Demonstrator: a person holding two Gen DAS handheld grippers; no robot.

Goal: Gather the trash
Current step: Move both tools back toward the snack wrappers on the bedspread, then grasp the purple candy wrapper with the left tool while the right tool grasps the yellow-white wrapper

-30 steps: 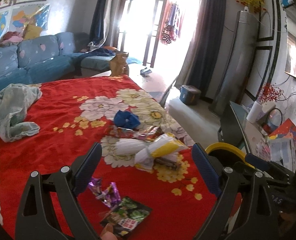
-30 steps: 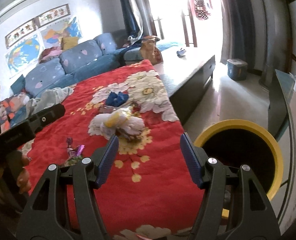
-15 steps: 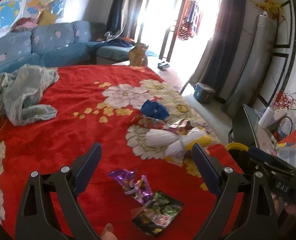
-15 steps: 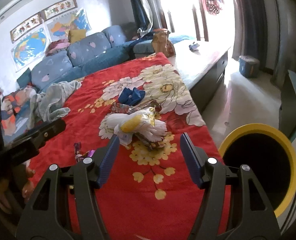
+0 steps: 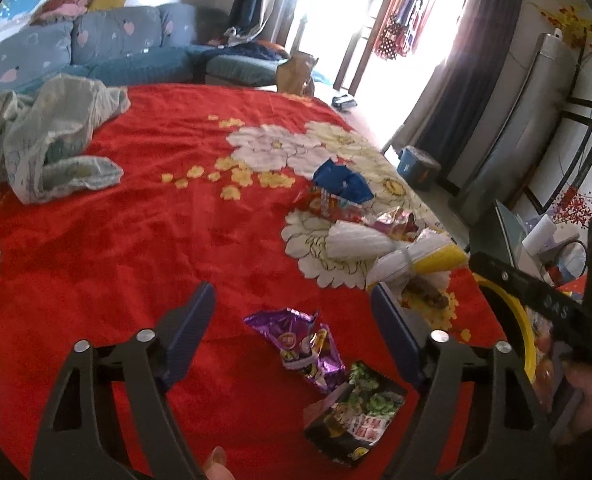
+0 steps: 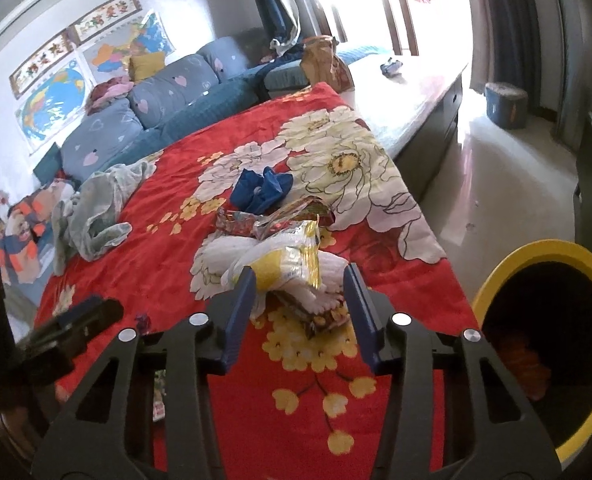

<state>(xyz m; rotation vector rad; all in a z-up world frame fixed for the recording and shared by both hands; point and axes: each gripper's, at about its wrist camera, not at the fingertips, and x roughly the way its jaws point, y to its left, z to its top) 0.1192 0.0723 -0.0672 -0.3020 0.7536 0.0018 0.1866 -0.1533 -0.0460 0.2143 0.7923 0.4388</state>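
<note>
Right wrist view: light, crinkly yellow-and-white wrapper (image 6: 292, 258), near the yellow bin (image 6: 543, 256), is approached by half-open, just-closing, empty right gripper (image 6: 297, 280) jaws; best pinched mid-body.

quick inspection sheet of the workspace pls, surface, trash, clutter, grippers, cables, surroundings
surface: red floral blanket, creased.
job's things: purple wrapper and dark snack packet lie between the left gripper's fingers; yellow-white packet on a wrapper pile; yellow-rimmed bin at the blanket's edge.
clutter: blue crumpled item; pale green cloth.
grippers: left gripper open, right gripper open before the pile; both have just been closing, neither pressing on anything.
cables: nothing seen.
surroundings: blue sofa, wall maps, bright glass door.
</note>
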